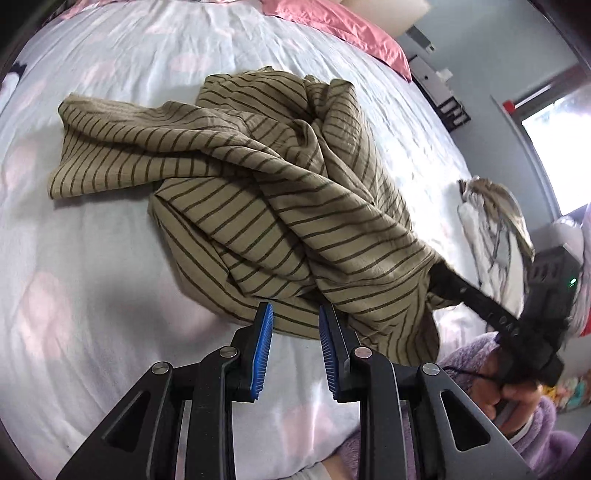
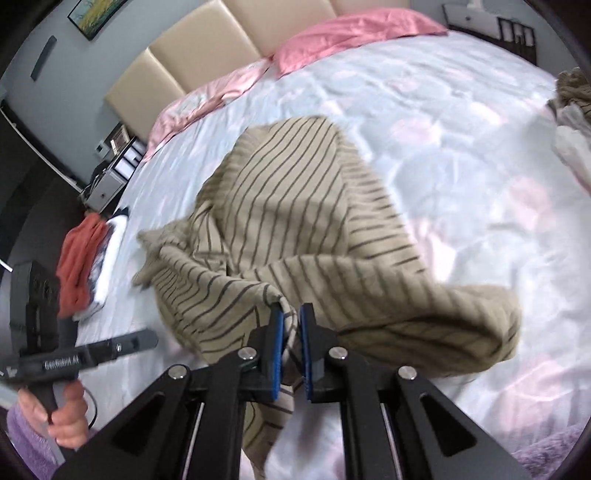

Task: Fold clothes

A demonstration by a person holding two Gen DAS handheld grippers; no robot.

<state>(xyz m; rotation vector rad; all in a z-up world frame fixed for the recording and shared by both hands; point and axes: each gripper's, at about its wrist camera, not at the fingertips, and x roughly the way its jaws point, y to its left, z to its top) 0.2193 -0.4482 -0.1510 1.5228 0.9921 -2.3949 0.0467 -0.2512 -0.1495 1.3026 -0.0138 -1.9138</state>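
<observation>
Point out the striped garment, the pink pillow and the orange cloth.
striped garment (image 1: 258, 177): left wrist view, middle of the crumpled fabric.
pink pillow (image 2: 354, 33): right wrist view, its top face.
orange cloth (image 2: 79, 258): right wrist view, middle of the folds.

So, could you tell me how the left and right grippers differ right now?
The right gripper pinches a fold of the striped garment between its pads; the left gripper holds nothing. The right's jaws are nearly closed, the left's visibly apart above the bedspread. Both have blue pads and point down at the bed.

Matt, crinkled striped cloth shirt (image 1: 280, 192) on smooth cotton bedsheet (image 1: 92, 258)
</observation>
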